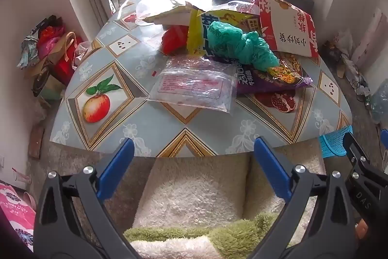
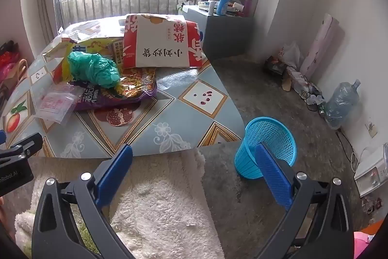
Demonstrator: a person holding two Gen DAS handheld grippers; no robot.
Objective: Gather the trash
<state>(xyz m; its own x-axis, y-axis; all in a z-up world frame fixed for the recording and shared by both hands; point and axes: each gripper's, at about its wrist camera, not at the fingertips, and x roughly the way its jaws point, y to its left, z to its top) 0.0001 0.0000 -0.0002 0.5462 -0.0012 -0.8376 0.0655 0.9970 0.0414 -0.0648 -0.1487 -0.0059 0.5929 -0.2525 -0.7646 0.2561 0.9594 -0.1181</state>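
Looks like nothing's getting collected yet. Both the left hand-held gripper and right hand-held gripper are hanging wide open and empty near the tabletop edge. Trash pile's sitting mid-frame: clear bag, green bag, noodle wrapper. Blue basket is waiting on the floor lower right. Next move's probably reaching for the clear bag.

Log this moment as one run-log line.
left tool open, empty | right tool open, empty | trash pile on table | blue basket on floor
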